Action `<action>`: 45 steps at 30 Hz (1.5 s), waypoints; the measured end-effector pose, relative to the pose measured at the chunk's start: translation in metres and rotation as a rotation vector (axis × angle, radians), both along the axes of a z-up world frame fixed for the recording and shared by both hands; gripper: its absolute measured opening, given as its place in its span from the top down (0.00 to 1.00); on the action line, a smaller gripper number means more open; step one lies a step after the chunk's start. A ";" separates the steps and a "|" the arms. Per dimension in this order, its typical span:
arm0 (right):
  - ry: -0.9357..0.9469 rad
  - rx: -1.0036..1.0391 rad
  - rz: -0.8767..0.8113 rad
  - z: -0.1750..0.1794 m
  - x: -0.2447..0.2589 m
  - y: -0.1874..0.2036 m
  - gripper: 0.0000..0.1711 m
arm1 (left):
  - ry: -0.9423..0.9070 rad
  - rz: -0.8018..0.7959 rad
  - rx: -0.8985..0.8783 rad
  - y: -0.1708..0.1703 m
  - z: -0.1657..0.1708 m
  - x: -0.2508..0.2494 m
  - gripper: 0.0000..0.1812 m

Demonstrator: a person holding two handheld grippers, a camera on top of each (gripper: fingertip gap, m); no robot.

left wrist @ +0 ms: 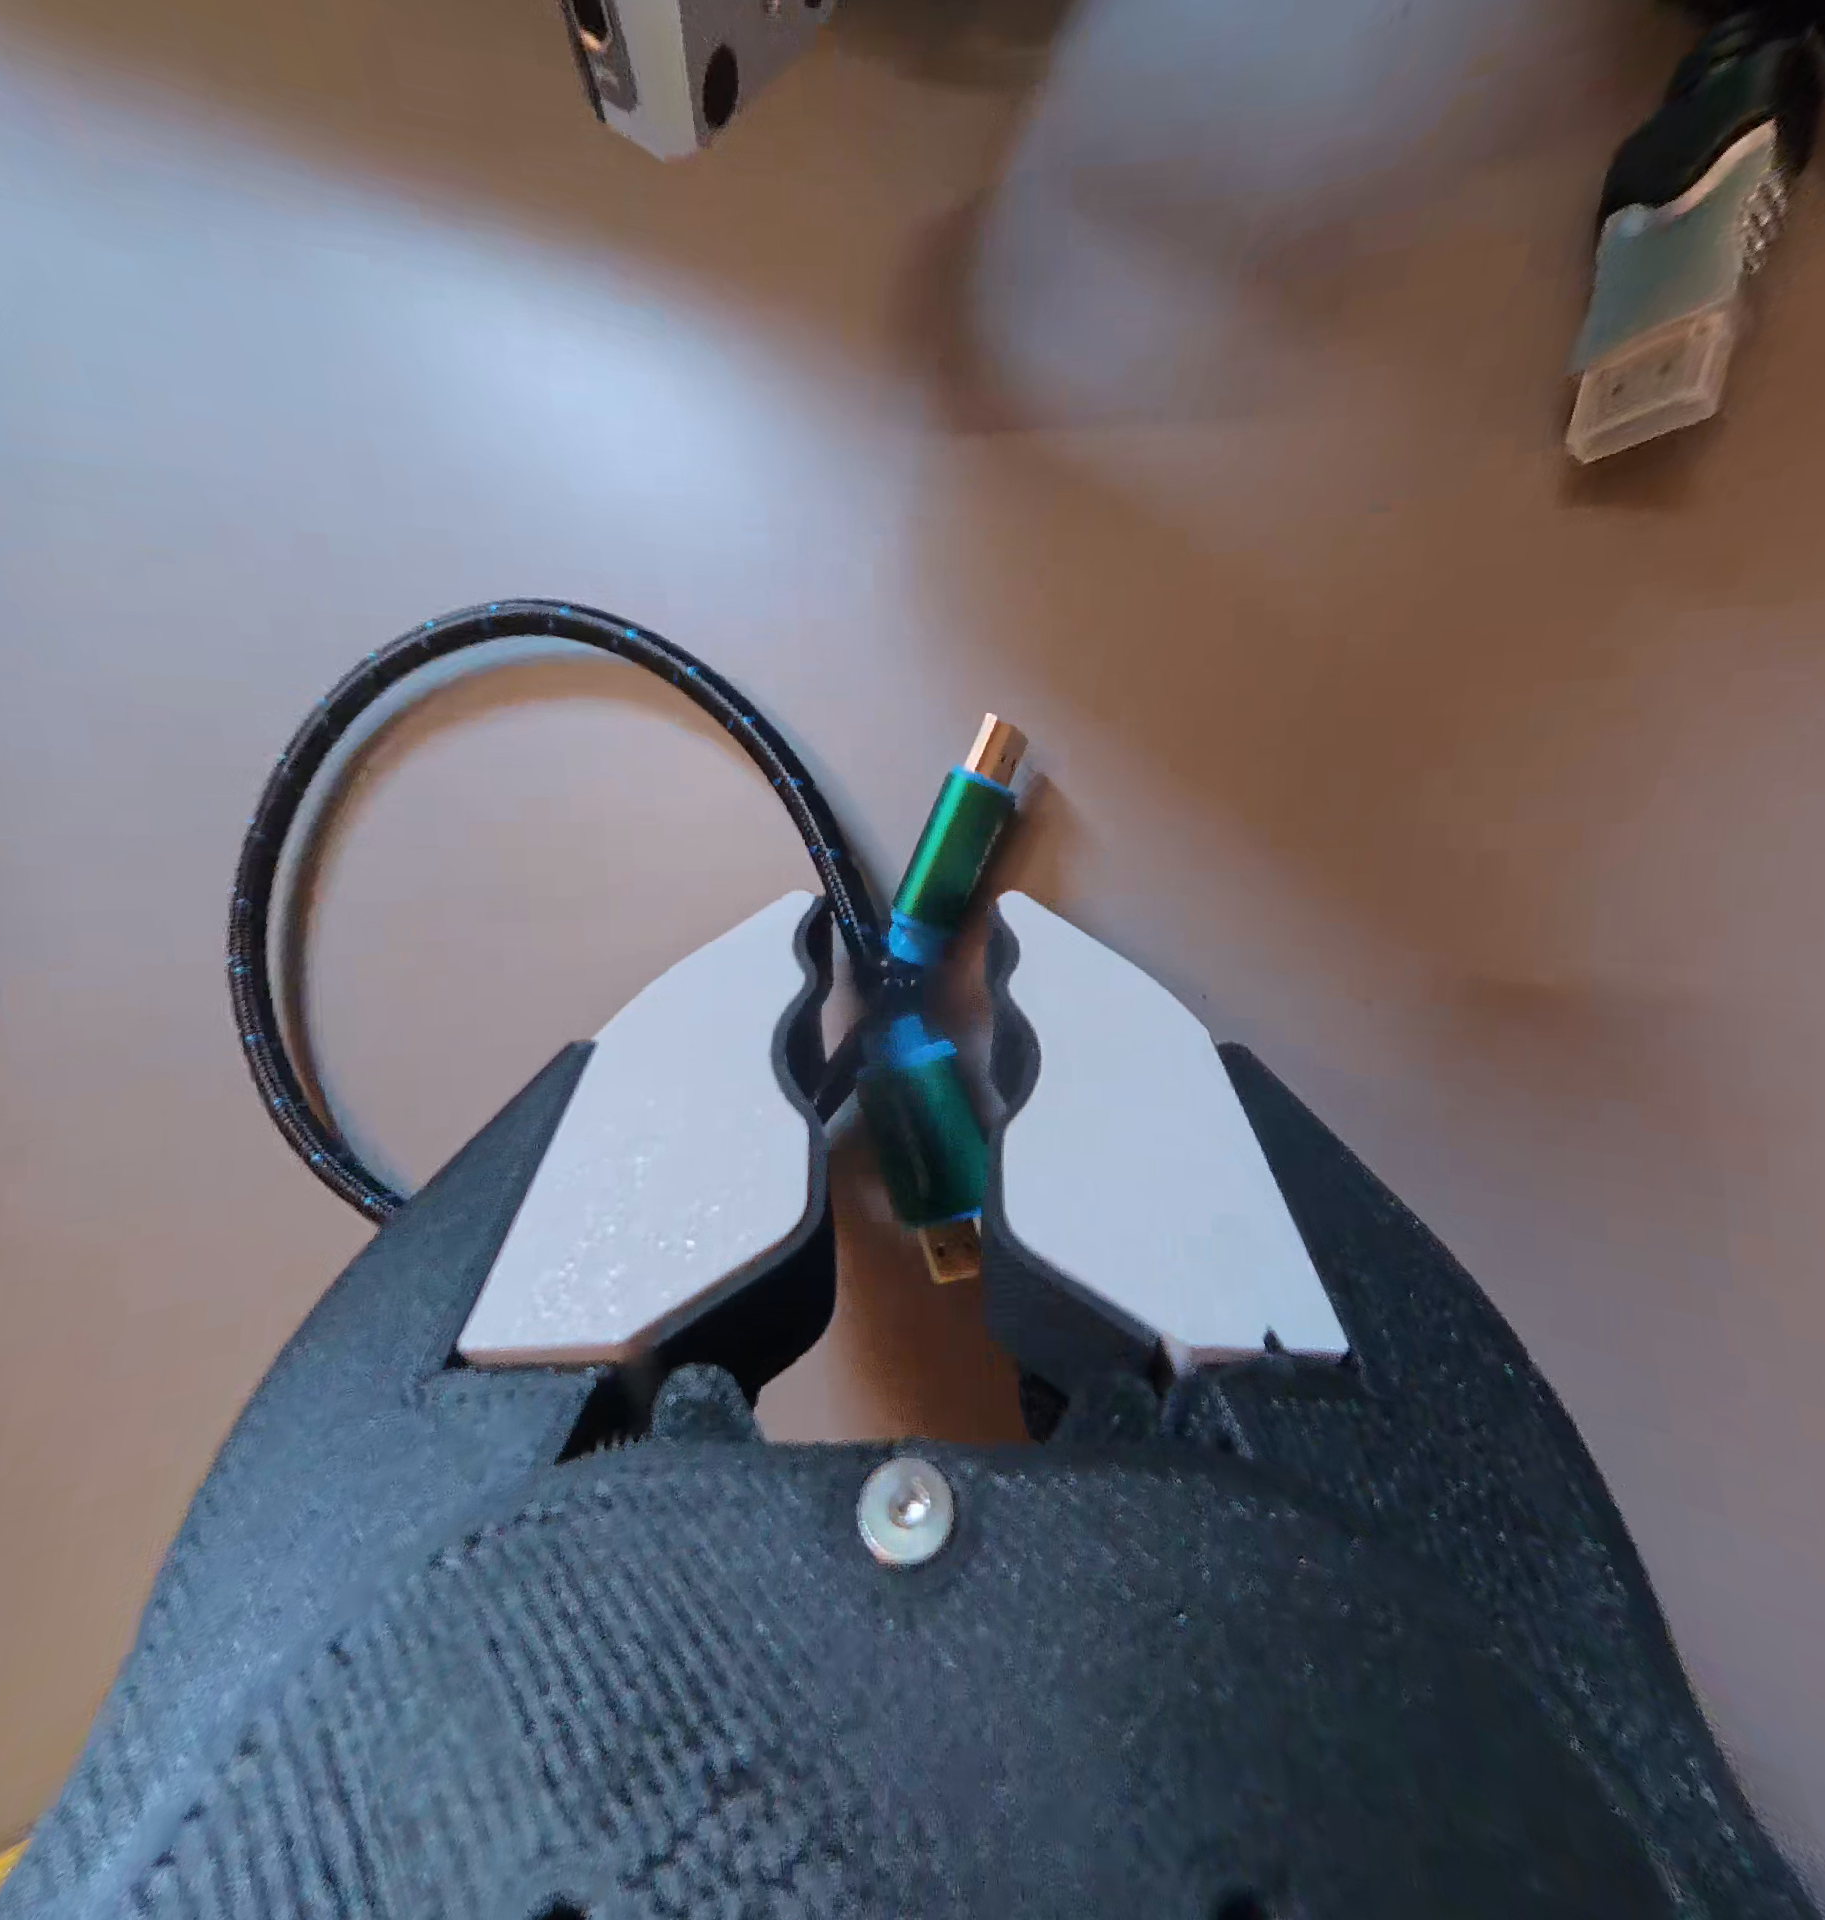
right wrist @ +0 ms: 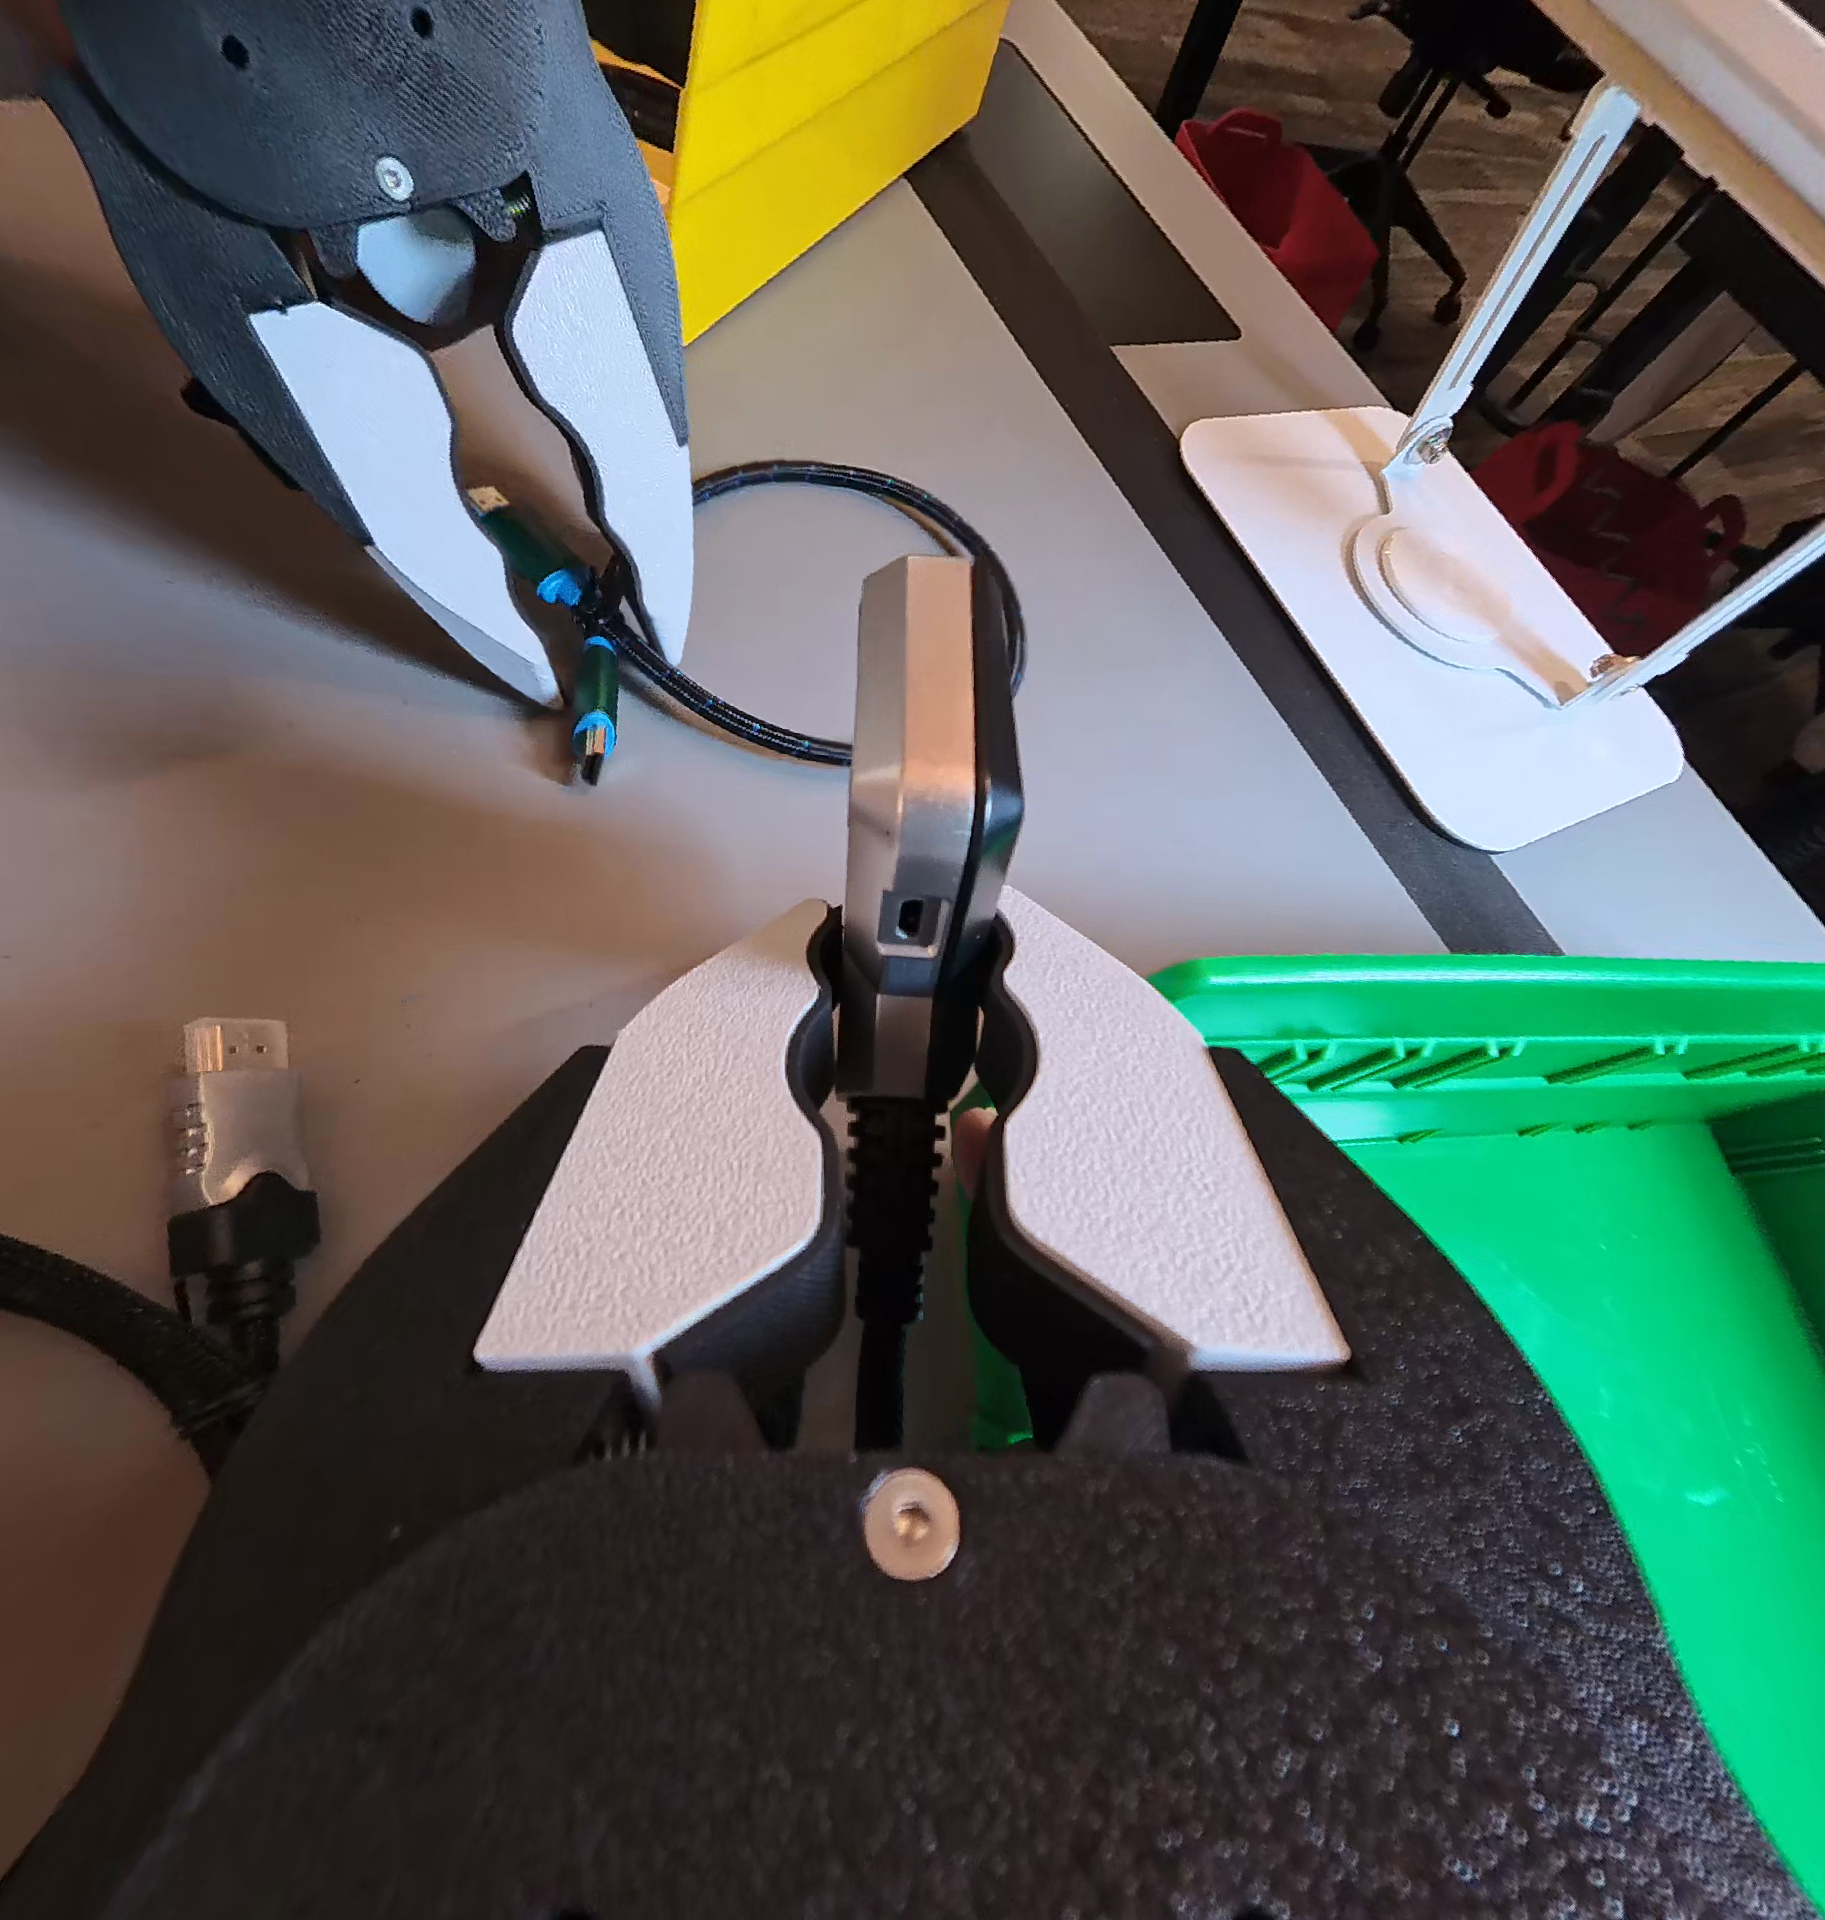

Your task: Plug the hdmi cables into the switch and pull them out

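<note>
Right fingers (right wrist: 913, 971) clamped on the switch (right wrist: 929, 790), held edge-up so its ports stay reachable. Left fingers (left wrist: 903, 1023) part-open, straddling the green HDMI plugs (left wrist: 923, 1122) on the bench (left wrist: 472, 416), gripping nothing. Silver plug (right wrist: 233, 1112) lies left of the right fingers.

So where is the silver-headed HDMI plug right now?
The silver HDMI plug lies loose on the table at the lower left of the right wrist view, beside the right gripper, which holds the switch; nothing grips it.

yellow box (right wrist: 835, 135), green bin (right wrist: 1573, 1247), white stand (right wrist: 1427, 644)
</note>
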State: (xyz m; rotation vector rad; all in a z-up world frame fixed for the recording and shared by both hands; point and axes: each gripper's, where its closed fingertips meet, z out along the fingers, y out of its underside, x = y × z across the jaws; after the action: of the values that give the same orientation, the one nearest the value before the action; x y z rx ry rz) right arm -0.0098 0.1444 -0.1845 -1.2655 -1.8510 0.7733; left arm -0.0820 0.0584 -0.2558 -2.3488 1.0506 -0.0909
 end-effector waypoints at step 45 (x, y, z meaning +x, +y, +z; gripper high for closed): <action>0.275 0.493 0.185 0.048 -0.013 -0.055 0.87 | 0.413 0.044 0.423 0.017 0.119 0.003 0.88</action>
State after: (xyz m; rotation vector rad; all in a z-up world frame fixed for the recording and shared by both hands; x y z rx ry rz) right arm -0.0226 0.0892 -0.1360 -0.6506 -1.7972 0.5078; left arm -0.0794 0.0752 -0.1367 -2.0383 1.0757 0.5984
